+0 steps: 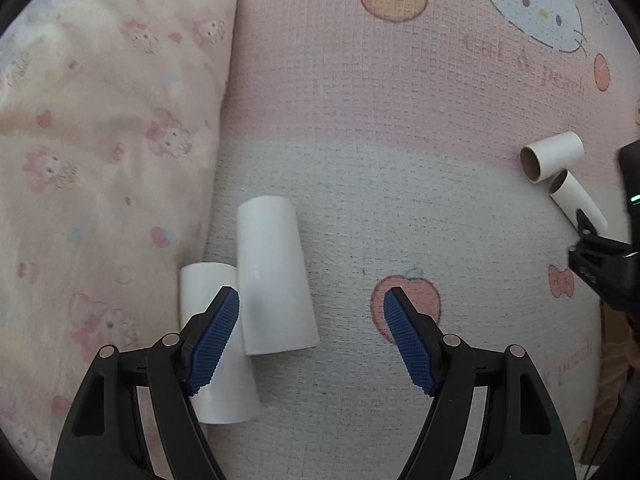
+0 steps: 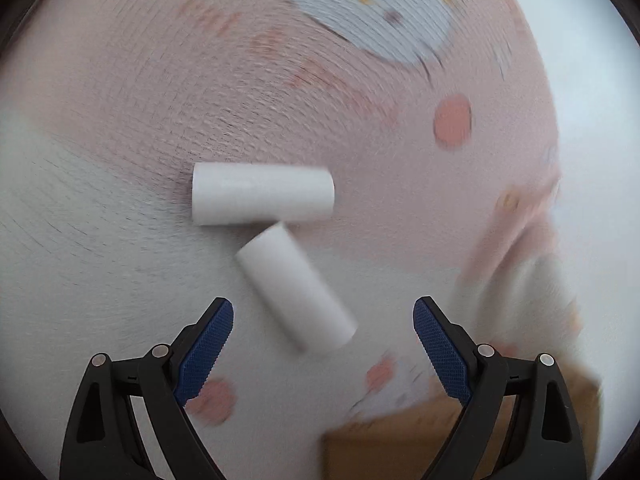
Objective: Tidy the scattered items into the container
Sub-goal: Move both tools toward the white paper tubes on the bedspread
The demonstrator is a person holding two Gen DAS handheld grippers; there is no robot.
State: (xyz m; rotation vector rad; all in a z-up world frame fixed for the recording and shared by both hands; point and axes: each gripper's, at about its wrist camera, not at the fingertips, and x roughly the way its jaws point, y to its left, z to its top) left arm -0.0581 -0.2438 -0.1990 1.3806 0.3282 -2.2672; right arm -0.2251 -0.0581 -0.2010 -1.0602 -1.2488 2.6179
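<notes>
Two white paper tubes lie on the pink cartoon-print mat in the left wrist view: a larger tube [image 1: 274, 276] overlapping a second tube [image 1: 214, 356]. My left gripper [image 1: 312, 312] is open, its left finger over the second tube. Two more tubes lie at the far right, one [image 1: 552, 156] beside another [image 1: 578, 200], where my right gripper [image 1: 600, 256] shows. In the blurred right wrist view my right gripper [image 2: 323, 320] is open above a slanted tube [image 2: 296, 292], with a level tube [image 2: 262, 194] beyond. A brown cardboard container [image 2: 384, 444] sits at the lower right.
A folded cartoon-print blanket [image 1: 100, 160] lies along the left of the mat. A crumpled pale cloth [image 2: 532, 292] lies right of the mat near the cardboard container.
</notes>
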